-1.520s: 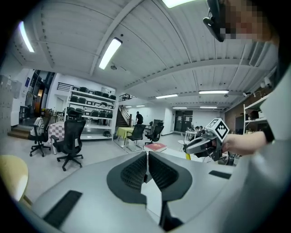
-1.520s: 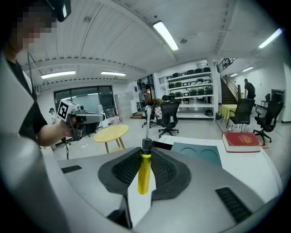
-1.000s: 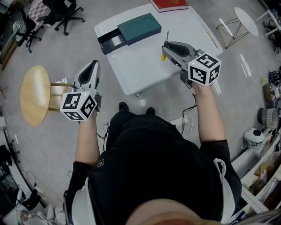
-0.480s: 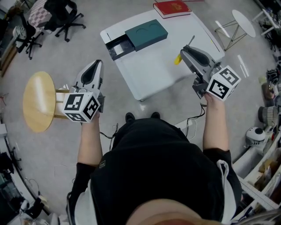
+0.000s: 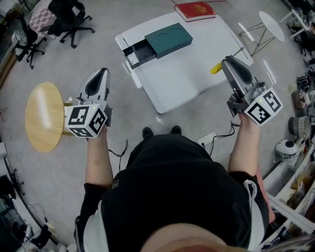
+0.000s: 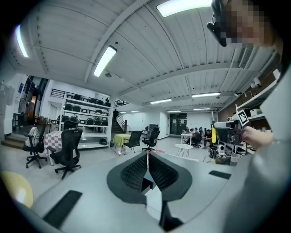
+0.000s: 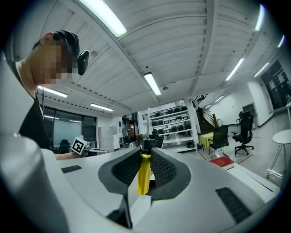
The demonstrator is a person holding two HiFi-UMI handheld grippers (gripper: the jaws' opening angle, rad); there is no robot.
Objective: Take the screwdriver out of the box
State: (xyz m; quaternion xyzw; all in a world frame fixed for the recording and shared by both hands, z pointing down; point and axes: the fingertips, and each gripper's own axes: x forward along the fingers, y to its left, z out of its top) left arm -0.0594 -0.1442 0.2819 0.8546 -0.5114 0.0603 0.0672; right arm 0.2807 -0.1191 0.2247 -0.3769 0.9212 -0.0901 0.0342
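1. At the middle left of the head view, the left gripper point(image 5: 101, 72) hangs over bare floor point(image 5: 123, 123). It is just beside a round wooden stool point(image 5: 42, 115) and well apart from the surface point(image 5: 177, 81).
2. In the left gripper view, its fingers point(image 6: 134, 170) are closed together with nothing between them.
3. At the middle right, the right gripper point(image 5: 225, 61) overlaps the surface's right edge. Open floor lies below it and clutter lines the frame's right border.
4. Its fingers point(image 7: 127, 170) are partly closed, clamped on the yellow handle of the screwdriver point(image 7: 144, 175). The screwdriver stands upright between them in the right gripper view.
5. In the head view the screwdriver point(image 5: 216, 68) sits at the surface's right edge, out of the box and well apart from it.
6. The white surface's near half is bare, and its near corner points at the person's feet.
7. The dark green box point(image 5: 167, 37) lies toward the upper-left edge, with its drawer point(image 5: 138, 51) pulled open to the left.
8. A red book point(image 5: 196, 10) lies at the far edge.
9. Office chairs point(image 5: 69, 15) stand in the upper left, and a small round white table point(image 5: 273, 23) stands in the upper right.
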